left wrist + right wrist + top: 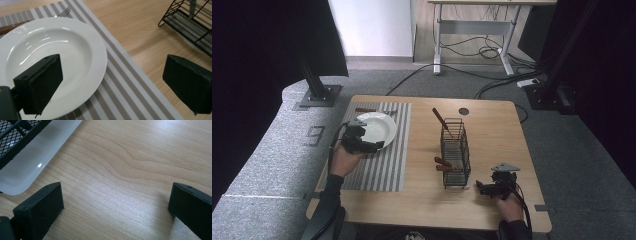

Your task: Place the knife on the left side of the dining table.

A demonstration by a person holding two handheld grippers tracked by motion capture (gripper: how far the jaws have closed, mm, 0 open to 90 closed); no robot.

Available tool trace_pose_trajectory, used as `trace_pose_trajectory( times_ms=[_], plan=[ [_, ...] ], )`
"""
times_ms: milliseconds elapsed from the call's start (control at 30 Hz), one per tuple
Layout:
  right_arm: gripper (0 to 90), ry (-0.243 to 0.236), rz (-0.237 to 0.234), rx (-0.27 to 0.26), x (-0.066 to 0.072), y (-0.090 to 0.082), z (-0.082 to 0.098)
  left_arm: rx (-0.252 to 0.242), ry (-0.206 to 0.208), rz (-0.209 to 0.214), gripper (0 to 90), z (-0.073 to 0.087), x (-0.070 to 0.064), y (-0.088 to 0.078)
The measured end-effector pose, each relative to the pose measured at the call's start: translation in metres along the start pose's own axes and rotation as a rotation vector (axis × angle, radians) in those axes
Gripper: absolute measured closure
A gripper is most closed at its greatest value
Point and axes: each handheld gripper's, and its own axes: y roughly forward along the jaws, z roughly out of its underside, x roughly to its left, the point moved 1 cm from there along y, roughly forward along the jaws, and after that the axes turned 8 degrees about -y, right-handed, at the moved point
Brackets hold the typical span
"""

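Plate (62, 50) under your left hand-held gripper (112, 82), jaws wide apart, your right hand-held gripper (115, 207) gaping over bare bench (130, 157), beside wire rack (455, 150).

bare table (497, 125) right of wire rack (455, 152); plate (379, 129) occupies mat (387, 165).

Fork (63, 11): tines alone visible past the plate (82, 45) rim; handle largely hidden behind the plate. Plate cut off at the left edge of the left gripper view. Rack (17, 132) and its tray (37, 160) cropped by the top-left corner of the right gripper view. Utensils in the rack (455, 150) too small to identify.
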Motion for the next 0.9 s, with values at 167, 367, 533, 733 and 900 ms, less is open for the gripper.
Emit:
trace_pose_trajectory(
  times_ms=[167, 367, 533, 733, 900],
  plan=[
    [0.0, 0.001, 0.0, 0.0, 0.0, 0.0, 0.0, -0.001, 0.01, 0.017, 3.3, -0.017, -0.01, 0.005],
    [0.0, -0.001, 0.0, 0.002, 0.0, 0.0, 0.0, -0.008, -0.004, 0.043, 3.7, -0.04, -0.024, 0.012],
    [0.0, -0.001, 0.0, 0.002, 0.0, 0.0, 0.0, -0.026, -0.005, 0.068, 3.8, -0.063, -0.041, 0.017],
    [0.0, -0.001, 0.0, 0.001, 0.0, 0.0, 0.0, -0.023, -0.031, 0.061, 2.7, -0.087, -0.059, 0.028],
    [0.0, 0.0, 0.0, 0.001, 0.0, 0.0, 0.0, -0.015, -0.053, 0.055, 3.0, -0.1, -0.07, 0.038]
  ],
)
